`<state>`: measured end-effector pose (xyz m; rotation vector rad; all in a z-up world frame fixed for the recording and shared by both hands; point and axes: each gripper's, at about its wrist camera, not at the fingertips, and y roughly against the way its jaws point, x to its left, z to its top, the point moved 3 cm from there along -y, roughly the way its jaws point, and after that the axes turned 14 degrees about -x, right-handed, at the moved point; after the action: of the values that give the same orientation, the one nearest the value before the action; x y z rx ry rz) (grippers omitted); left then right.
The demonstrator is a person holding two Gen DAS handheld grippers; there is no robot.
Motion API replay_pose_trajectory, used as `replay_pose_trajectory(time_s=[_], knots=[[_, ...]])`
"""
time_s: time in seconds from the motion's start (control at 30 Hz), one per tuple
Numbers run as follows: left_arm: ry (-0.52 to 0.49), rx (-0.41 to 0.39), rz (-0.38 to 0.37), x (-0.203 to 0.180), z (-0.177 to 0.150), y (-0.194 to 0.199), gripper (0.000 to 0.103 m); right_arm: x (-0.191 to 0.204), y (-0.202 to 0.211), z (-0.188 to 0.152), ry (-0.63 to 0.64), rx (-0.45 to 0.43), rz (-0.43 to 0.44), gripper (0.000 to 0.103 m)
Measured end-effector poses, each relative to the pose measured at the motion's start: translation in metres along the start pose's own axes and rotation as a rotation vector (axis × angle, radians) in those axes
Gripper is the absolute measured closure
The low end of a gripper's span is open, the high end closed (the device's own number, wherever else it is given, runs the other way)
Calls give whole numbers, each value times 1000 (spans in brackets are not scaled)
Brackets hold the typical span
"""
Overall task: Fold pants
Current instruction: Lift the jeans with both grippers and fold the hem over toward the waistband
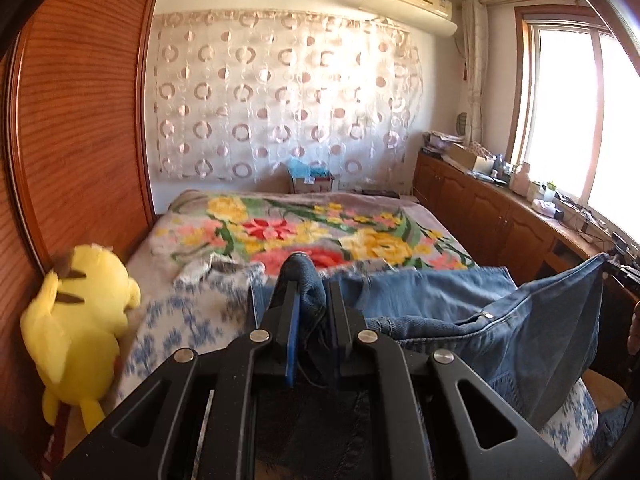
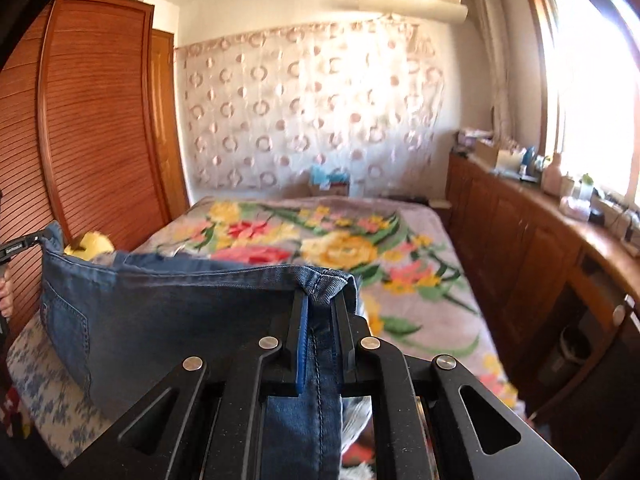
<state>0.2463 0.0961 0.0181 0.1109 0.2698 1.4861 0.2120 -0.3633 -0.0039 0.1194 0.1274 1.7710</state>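
Blue denim pants (image 1: 520,320) hang stretched between my two grippers above the near end of the bed. My left gripper (image 1: 312,284) is shut on a bunched corner of the denim, which pokes up past the fingertips. My right gripper (image 2: 319,296) is shut on the opposite corner of the pants (image 2: 160,312), with the hemmed edge folded over its tips. In the right wrist view the top edge runs left to the other gripper (image 2: 20,246), where a hand shows at the frame edge. From the left wrist view the far corner ends at the right gripper (image 1: 622,270).
A bed with a floral blanket (image 1: 280,232) lies ahead, with a blue-and-white patterned cover (image 1: 180,328) at its near end. A yellow plush toy (image 1: 80,320) leans against the wooden wardrobe (image 1: 80,120) on the left. Low wooden cabinets (image 1: 480,208) with clutter run under the window on the right.
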Motion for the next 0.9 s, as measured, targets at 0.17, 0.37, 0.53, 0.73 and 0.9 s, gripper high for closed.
replay_pose_trajectory(time_s=[0.17,0.37,0.53,0.73,0.9], knots=[[-13,3,23,9,16,-35,90,-5,-35,10,36,-9,-43,94],[-21,40,40,15,14,-79,90,10,-65,0,55,11,-61,94],[-20,60,43,15,12,-109,90,10,-82,6,33,14,-77,94],[-39,107,44,14,1,-146,90,14,-103,-3,34,60,-109,94],[-41,160,43,13,-13,-166,90,14,-127,-5,21,112,-123,93]])
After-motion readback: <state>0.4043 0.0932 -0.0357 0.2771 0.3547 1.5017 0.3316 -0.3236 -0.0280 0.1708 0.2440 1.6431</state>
